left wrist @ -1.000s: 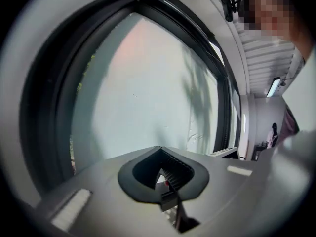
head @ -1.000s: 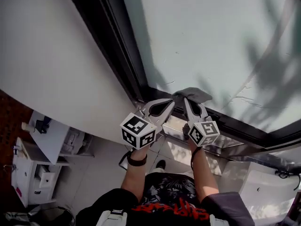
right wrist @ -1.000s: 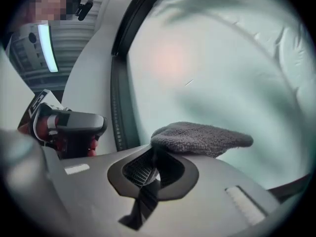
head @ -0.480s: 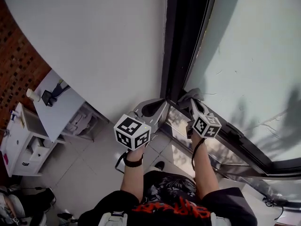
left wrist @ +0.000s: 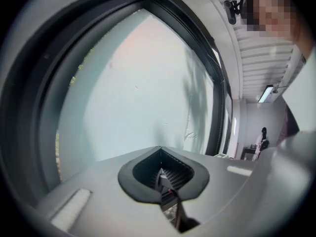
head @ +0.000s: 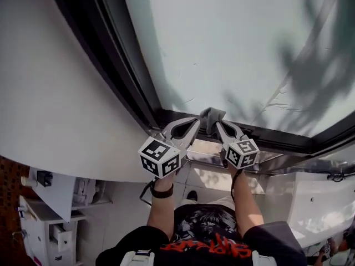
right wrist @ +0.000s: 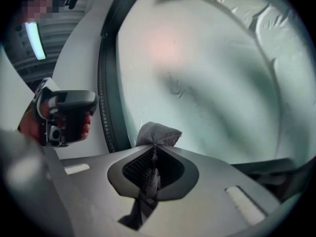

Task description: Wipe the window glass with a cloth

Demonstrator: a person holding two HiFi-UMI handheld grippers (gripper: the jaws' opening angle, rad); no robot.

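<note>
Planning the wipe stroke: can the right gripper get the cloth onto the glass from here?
Probably yes: the right gripper is shut on the cloth at the window glass's lower edge, with nothing between them.

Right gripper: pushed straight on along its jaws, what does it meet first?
The right gripper, shut on a grey woven cloth, points at the pale frosted window glass. The cloth's tuft leads, so it would likely press the glass first, near the dark window frame; the gap is hard to judge.

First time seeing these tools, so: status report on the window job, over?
Right gripper shut on grey cloth, at lower edge of window glass. Left gripper shut, empty, alongside. Nothing blocking it.
</note>
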